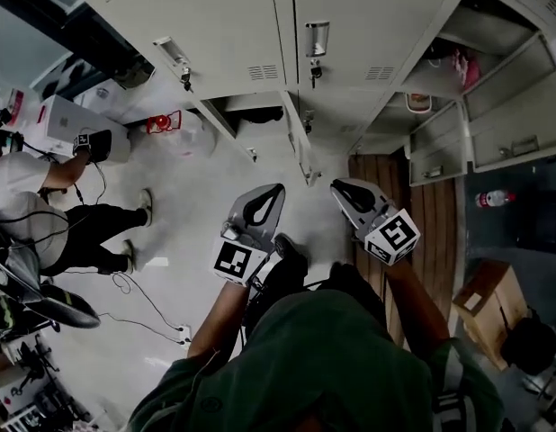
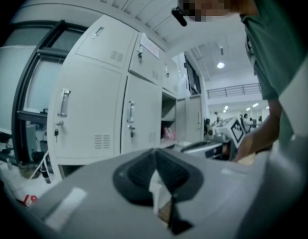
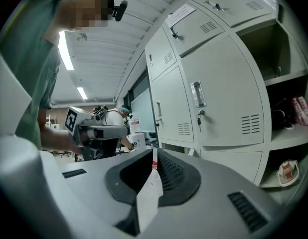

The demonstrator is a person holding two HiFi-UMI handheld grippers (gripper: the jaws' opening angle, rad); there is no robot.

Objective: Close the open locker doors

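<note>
Approach step: left tool [image 1: 271, 193] and right tool [image 1: 341, 187], both closed and empty, hovered short of the open locker doors [image 1: 299, 142]; next move probably a push against one door

Person in white shirt [image 1: 22, 192] left; red object [image 1: 163, 122] on floor [image 1: 215, 187]; cardboard box [image 1: 487, 306] right.

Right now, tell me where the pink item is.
Head view, upper right: the pink item lies inside an open locker compartment, just right of the closed doors.
</note>
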